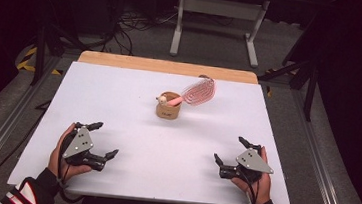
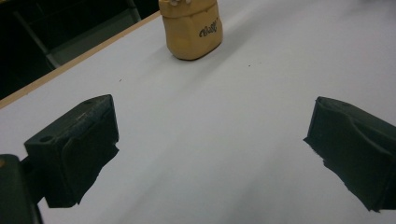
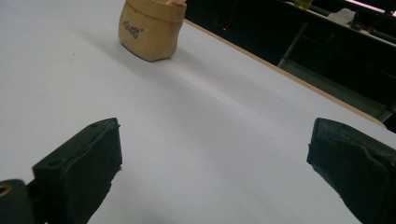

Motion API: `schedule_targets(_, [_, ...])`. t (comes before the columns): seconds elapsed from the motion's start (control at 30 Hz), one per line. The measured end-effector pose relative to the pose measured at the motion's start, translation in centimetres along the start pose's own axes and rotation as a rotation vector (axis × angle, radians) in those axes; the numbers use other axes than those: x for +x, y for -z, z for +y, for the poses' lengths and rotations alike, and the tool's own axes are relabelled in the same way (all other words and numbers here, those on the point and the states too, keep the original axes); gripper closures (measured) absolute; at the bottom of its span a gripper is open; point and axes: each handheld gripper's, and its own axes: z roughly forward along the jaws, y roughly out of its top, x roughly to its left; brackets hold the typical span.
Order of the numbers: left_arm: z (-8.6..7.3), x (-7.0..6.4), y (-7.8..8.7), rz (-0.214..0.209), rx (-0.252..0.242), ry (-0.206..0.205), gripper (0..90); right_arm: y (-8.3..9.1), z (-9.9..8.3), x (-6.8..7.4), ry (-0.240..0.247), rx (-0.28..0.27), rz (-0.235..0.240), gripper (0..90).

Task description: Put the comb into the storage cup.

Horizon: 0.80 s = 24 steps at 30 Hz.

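A small tan pouch (image 1: 168, 108) stands upright near the far middle of the white bench (image 1: 119, 101), a pink wire whisk (image 1: 197, 91) leaning out of it. The left tongs (image 1: 104, 139) and right tongs (image 1: 229, 149) rest wide apart near the front edge, both gaping and empty.

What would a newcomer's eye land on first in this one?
The small tan pouch standing alone toward the far middle of the white table, with a pink wire whisk leaning out of it to the right. Next, the left tool and right tool, each in a hand near the front edge, both open and well short of the pouch.
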Motion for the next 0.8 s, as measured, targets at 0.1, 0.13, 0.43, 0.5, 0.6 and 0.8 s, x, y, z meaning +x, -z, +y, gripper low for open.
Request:
schedule_targets(0.1, [0.02,-0.05,-0.05,0.004,0.006,0.0,3.0,-0.03,0.01,0.04,-0.004,-0.004,0.007,3.8])
schedule_targets(0.13, [0.02,-0.08,-0.05,0.004,0.006,0.0,3.0,-0.05,0.02,0.08,-0.002,-0.005,0.009,3.8])
schedule_targets(0.43, [-0.02,-0.25,-0.19,-0.006,0.008,-0.006,3.1,0.05,0.24,0.28,0.005,-0.013,0.008,3.8])
schedule_targets(0.5, [-0.02,-0.23,-0.11,-0.009,0.004,-0.002,3.1,0.03,0.33,0.4,0.011,-0.011,0.007,3.8])
schedule_targets(0.6, [-0.02,-0.27,-0.16,-0.011,0.003,-0.003,3.1,-0.03,0.37,0.57,0.015,-0.006,0.007,3.8])
schedule_targets(0.8, [0.01,-0.2,-0.12,-0.011,-0.002,0.002,3.1,-0.2,0.42,0.58,0.008,-0.003,0.003,3.8])
